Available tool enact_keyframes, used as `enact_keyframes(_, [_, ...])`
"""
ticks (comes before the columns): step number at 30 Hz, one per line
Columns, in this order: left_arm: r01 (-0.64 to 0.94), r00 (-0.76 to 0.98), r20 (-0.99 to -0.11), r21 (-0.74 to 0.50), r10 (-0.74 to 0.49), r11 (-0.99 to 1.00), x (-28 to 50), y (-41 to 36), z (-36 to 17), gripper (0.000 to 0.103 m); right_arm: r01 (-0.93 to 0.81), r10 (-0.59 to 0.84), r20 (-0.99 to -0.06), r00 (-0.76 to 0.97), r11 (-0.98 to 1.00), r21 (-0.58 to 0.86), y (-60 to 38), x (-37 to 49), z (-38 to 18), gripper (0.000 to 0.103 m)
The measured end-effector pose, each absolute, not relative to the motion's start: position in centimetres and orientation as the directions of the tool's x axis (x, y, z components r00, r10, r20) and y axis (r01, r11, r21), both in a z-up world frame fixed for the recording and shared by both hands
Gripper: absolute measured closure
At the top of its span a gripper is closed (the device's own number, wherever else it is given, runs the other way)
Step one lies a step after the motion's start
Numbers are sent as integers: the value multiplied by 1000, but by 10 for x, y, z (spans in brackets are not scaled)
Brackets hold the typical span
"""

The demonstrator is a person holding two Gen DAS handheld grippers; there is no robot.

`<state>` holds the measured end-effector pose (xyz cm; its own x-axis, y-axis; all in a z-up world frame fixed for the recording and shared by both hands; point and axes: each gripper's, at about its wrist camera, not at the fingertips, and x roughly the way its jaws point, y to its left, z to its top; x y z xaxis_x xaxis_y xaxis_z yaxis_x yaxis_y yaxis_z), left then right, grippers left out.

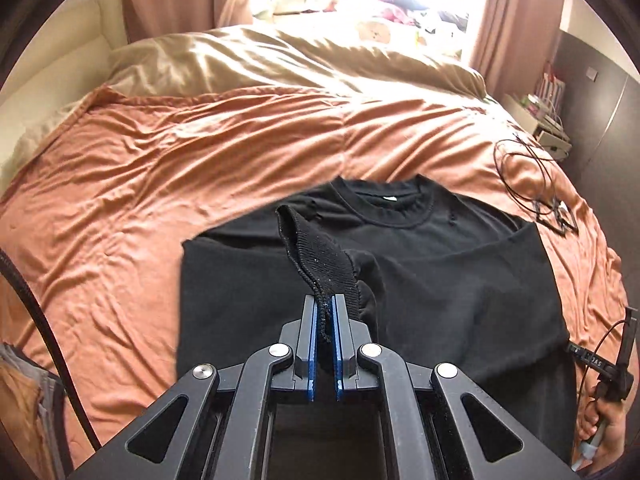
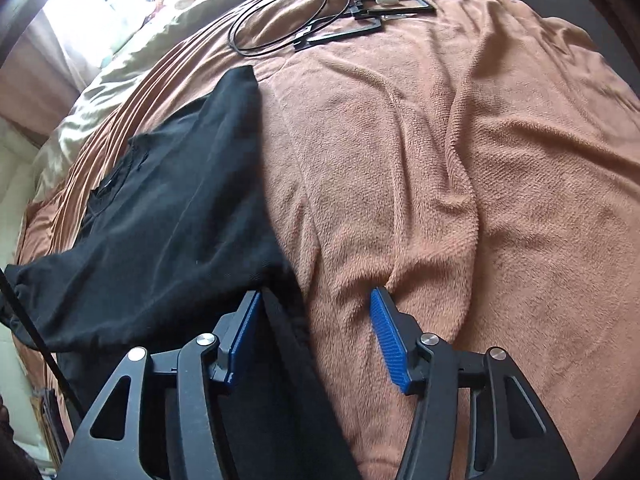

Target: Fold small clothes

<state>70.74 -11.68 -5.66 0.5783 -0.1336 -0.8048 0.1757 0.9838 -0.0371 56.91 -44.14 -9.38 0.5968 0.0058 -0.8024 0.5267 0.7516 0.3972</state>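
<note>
A black sweater (image 1: 440,264) lies flat on the orange bedspread (image 1: 160,160), neckline toward the pillows. My left gripper (image 1: 328,308) is shut on the ribbed cuff (image 1: 316,256) of its sleeve, which it holds up above the sweater's body. In the right wrist view the same sweater (image 2: 168,216) lies to the left. My right gripper (image 2: 316,294) stands open low over the bed at the sweater's lower corner. A strip of the black hem (image 2: 288,360) runs between its fingers beside the left pad (image 2: 244,328); the right pad (image 2: 390,344) is bare over the bedspread (image 2: 480,200).
Looped black cables and flat black frames (image 1: 532,184) (image 2: 320,12) lie on the bed past the sweater. A beige duvet (image 1: 280,60) covers the head of the bed. A bedside shelf (image 1: 548,120) stands at the right. A person's hand (image 1: 604,420) shows at the lower right.
</note>
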Motion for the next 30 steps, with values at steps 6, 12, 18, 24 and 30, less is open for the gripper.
enact_keyframes(6, [142, 585, -802, -45, -120, 989, 717, -93, -59, 98, 529, -41, -815, 577, 780, 335, -430, 575, -95, 54])
enact_keyframes(12, [89, 528, -842, -77, -113, 993, 719, -72, -99, 98, 538, 1, -814, 580, 750, 384, -439, 571, -95, 54])
enact_keyframes(18, [80, 474, -871, -102, -128, 992, 716, -65, -134, 98, 489, 85, -707, 702, 664, 565, -453, 546, -64, 54])
enact_keyframes(24, [66, 497, -859, -100, -120, 993, 714, -52, -130, 98, 481, 93, -702, 706, 664, 572, -449, 554, -72, 54])
enact_keyframes(30, [59, 493, -862, -97, -113, 994, 716, -42, -135, 98, 504, 86, -759, 645, 699, 507, -436, 581, -94, 60])
